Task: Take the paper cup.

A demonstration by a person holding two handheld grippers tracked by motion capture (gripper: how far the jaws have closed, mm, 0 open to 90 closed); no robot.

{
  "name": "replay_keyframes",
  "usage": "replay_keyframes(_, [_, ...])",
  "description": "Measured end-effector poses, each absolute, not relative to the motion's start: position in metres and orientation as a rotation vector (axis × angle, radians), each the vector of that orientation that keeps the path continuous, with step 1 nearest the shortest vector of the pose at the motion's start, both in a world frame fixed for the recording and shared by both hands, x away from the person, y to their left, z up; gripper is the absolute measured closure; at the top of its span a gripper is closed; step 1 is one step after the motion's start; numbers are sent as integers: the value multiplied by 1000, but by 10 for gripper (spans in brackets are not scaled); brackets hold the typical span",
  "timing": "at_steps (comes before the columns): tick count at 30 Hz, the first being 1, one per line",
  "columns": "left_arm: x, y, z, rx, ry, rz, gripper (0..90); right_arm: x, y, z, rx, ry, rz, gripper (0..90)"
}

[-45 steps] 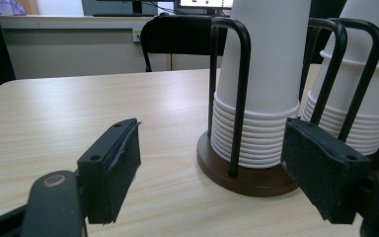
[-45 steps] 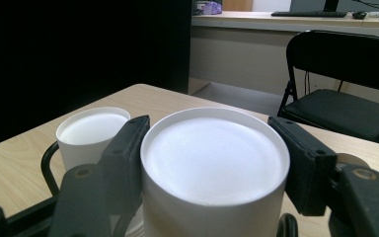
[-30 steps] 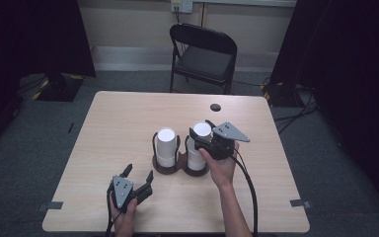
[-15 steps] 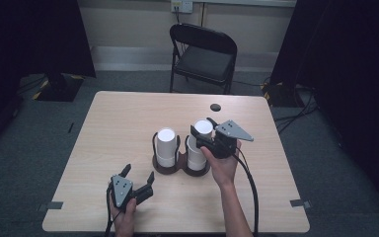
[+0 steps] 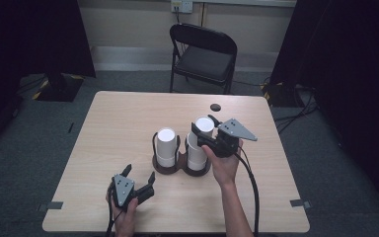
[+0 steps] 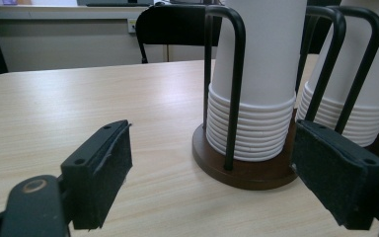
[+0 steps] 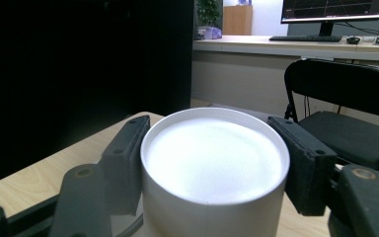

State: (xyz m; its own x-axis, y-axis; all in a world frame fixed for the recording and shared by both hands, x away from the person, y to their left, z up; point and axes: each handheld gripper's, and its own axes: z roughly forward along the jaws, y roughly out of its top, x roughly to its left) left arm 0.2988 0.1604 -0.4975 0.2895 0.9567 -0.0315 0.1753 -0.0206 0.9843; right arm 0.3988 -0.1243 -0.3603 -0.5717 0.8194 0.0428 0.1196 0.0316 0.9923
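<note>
A dark wooden holder (image 5: pixel 170 170) with black wire loops carries two stacks of white paper cups, upside down. My right gripper (image 5: pixel 203 128) is shut on the top cup (image 5: pixel 205 123) of the right stack (image 5: pixel 195 154), its pads (image 7: pixel 126 158) pressing both sides of the cup (image 7: pixel 214 163). The held cup sits a little up and right of the stack below. My left gripper (image 5: pixel 139 173) rests near the table's front left. It points at the left stack (image 6: pixel 259 59) and the holder's base (image 6: pixel 246 175). Its jaws have just been opening, with nothing between them.
A black folding chair (image 5: pixel 205 54) stands behind the table's far edge. A small dark round thing (image 5: pixel 215 107) lies near that edge. The right gripper's cable (image 5: pixel 251 187) trails back along the forearm. Bare tabletop (image 5: pixel 118 123) stretches to the left of the holder.
The right gripper with its cup has edged slightly upward in the high view. The left hand has kept its place.
</note>
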Motion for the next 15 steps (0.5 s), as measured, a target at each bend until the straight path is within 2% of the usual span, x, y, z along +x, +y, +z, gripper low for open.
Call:
replay_keyframes(2, [298, 162, -498, 1457, 1105, 886, 215, 398, -126, -359, 950, 1741, 1598, 355])
replay_keyframes(15, [299, 161, -497, 1483, 1085, 867, 185, 388, -142, -352, 1004, 1646, 1671, 356])
